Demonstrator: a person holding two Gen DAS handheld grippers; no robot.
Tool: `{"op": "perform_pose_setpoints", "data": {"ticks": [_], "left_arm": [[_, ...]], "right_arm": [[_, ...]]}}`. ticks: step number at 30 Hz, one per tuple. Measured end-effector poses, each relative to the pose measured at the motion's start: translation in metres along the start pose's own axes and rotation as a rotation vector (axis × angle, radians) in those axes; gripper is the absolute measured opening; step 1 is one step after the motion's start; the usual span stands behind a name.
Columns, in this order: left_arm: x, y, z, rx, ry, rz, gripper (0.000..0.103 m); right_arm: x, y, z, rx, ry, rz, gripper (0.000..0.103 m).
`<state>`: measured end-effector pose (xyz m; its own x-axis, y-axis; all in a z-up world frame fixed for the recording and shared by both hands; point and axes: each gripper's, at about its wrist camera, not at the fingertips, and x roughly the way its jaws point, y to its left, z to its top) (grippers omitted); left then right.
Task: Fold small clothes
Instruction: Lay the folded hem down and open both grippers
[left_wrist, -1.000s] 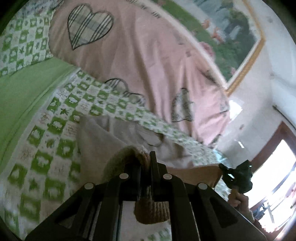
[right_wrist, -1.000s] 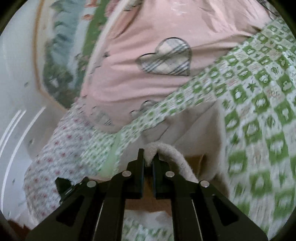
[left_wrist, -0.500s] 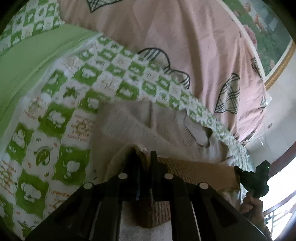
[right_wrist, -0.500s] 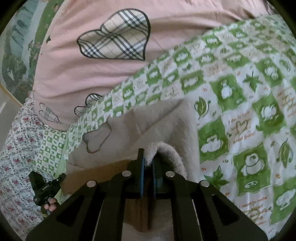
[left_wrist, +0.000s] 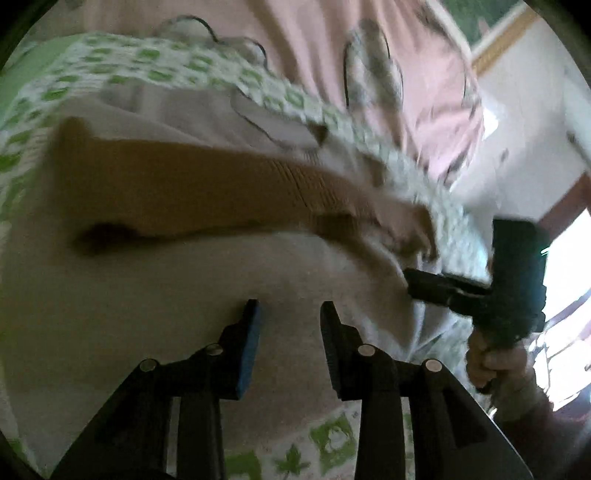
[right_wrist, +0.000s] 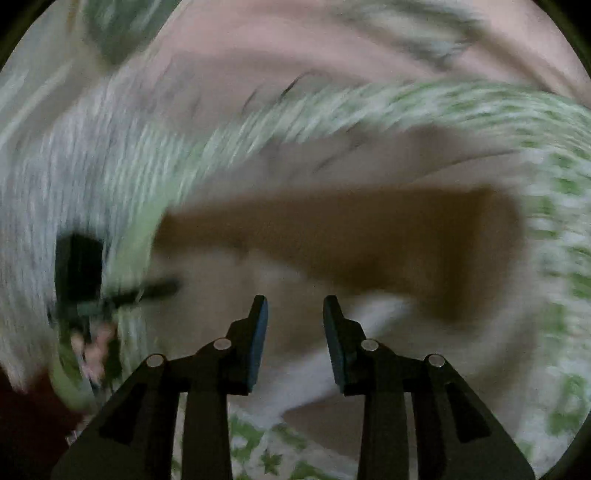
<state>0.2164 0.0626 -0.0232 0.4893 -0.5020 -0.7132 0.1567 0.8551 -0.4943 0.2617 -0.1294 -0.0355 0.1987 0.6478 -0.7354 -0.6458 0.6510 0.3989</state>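
A small beige fleece garment (left_wrist: 155, 295) with a tan ribbed band (left_wrist: 207, 188) lies folded over on the green-and-white checked bedspread (left_wrist: 317, 439). My left gripper (left_wrist: 290, 314) is open and empty just above the beige cloth. My right gripper (right_wrist: 295, 308) is open and empty over the same garment (right_wrist: 461, 350), whose tan band (right_wrist: 351, 229) lies ahead. The right wrist view is motion-blurred. The right gripper also shows in the left wrist view (left_wrist: 432, 286), and the left one blurred in the right wrist view (right_wrist: 147, 290).
A pink quilt with checked hearts (left_wrist: 332, 44) is heaped behind the garment. A green sheet (left_wrist: 22, 70) lies at far left. A framed picture (left_wrist: 495, 40) hangs on the wall, and a bright window (left_wrist: 569, 280) is at right.
Both grippers have let go of the garment's hem and opened. The hem now lies folded forward over the garment. Both cameras have swung, the right one fast.
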Motion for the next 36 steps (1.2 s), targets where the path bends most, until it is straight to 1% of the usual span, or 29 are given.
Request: {"op": "perform_pose_setpoints", "data": {"ticks": [1, 2, 3, 4, 5, 6, 7, 8, 9, 10, 11, 12, 14, 15, 17, 18, 20, 22, 24, 26, 27, 30, 33, 36], "left_arm": [[0.008, -0.001, 0.006, 0.019, 0.022, 0.020, 0.033], [0.011, 0.001, 0.013, 0.032, 0.024, 0.034, 0.032], [0.012, 0.006, 0.022, 0.037, 0.021, 0.034, 0.029], [0.011, 0.011, 0.029, 0.035, 0.016, 0.036, 0.027], [0.009, 0.018, 0.037, 0.031, 0.006, 0.039, 0.026], [0.007, 0.026, 0.046, 0.024, -0.006, 0.044, 0.025], [0.005, 0.035, 0.057, 0.018, -0.024, 0.069, 0.025], [0.002, 0.047, 0.068, 0.012, -0.046, 0.125, 0.025], [0.000, 0.055, 0.077, 0.000, -0.058, 0.162, 0.027], [-0.004, 0.070, 0.089, -0.027, -0.083, 0.220, 0.027], [-0.006, 0.077, 0.094, -0.040, -0.096, 0.234, 0.027], [-0.009, 0.088, 0.100, -0.065, -0.113, 0.232, 0.027], [-0.015, 0.105, 0.107, -0.117, -0.151, 0.235, 0.027], [-0.017, 0.112, 0.109, -0.136, -0.172, 0.245, 0.027], [-0.021, 0.120, 0.110, -0.172, -0.192, 0.222, 0.027], [-0.025, 0.122, 0.107, -0.191, -0.205, 0.214, 0.027], [-0.036, 0.117, 0.097, -0.196, -0.223, 0.229, 0.028], [-0.047, 0.110, 0.083, -0.202, -0.237, 0.238, 0.031], [-0.062, 0.100, 0.062, -0.216, -0.258, 0.214, 0.033], [-0.074, 0.092, 0.044, -0.225, -0.268, 0.188, 0.035], [-0.081, 0.085, 0.030, -0.236, -0.274, 0.168, 0.036], [-0.091, 0.070, -0.006, -0.263, -0.267, 0.111, 0.037], [-0.091, 0.053, -0.037, -0.290, -0.237, 0.070, 0.039], [-0.092, 0.041, -0.064, -0.303, -0.210, 0.063, 0.043]], "right_arm": [[0.010, 0.003, 0.004, -0.043, 0.037, -0.034, 0.034], [0.015, 0.001, 0.009, -0.058, 0.054, -0.066, 0.034], [0.019, -0.007, 0.017, -0.064, 0.065, -0.102, 0.033], [0.020, -0.015, 0.022, -0.057, 0.060, -0.118, 0.031], [0.020, -0.027, 0.030, -0.033, 0.043, -0.143, 0.031], [0.018, -0.046, 0.040, 0.010, 0.018, -0.198, 0.030], [0.017, -0.058, 0.046, 0.042, 0.002, -0.229, 0.028], [0.013, -0.076, 0.055, 0.094, -0.033, -0.271, 0.028], [0.007, -0.094, 0.062, 0.146, -0.073, -0.321, 0.028], [0.002, -0.107, 0.068, 0.194, -0.111, -0.336, 0.028], [-0.003, -0.119, 0.071, 0.241, -0.147, -0.319, 0.028], [-0.008, -0.128, 0.072, 0.280, -0.177, -0.305, 0.028], [-0.018, -0.143, 0.075, 0.344, -0.238, -0.328, 0.028], [-0.020, -0.145, 0.076, 0.364, -0.261, -0.320, 0.028], [-0.027, -0.147, 0.071, 0.389, -0.287, -0.311, 0.030], [-0.032, -0.145, 0.067, 0.394, -0.297, -0.313, 0.030], [-0.036, -0.132, 0.062, 0.395, -0.308, -0.318, 0.031], [-0.046, -0.118, 0.048, 0.408, -0.323, -0.297, 0.031], [-0.053, -0.106, 0.036, 0.407, -0.329, -0.280, 0.033], [-0.062, -0.095, 0.019, 0.401, -0.335, -0.265, 0.036], [-0.065, -0.087, 0.008, 0.403, -0.337, -0.254, 0.037], [-0.066, -0.073, -0.019, 0.424, -0.331, -0.217, 0.039], [-0.063, -0.057, -0.041, 0.436, -0.314, -0.187, 0.039], [-0.063, -0.043, -0.058, 0.438, -0.295, -0.174, 0.041]]}}
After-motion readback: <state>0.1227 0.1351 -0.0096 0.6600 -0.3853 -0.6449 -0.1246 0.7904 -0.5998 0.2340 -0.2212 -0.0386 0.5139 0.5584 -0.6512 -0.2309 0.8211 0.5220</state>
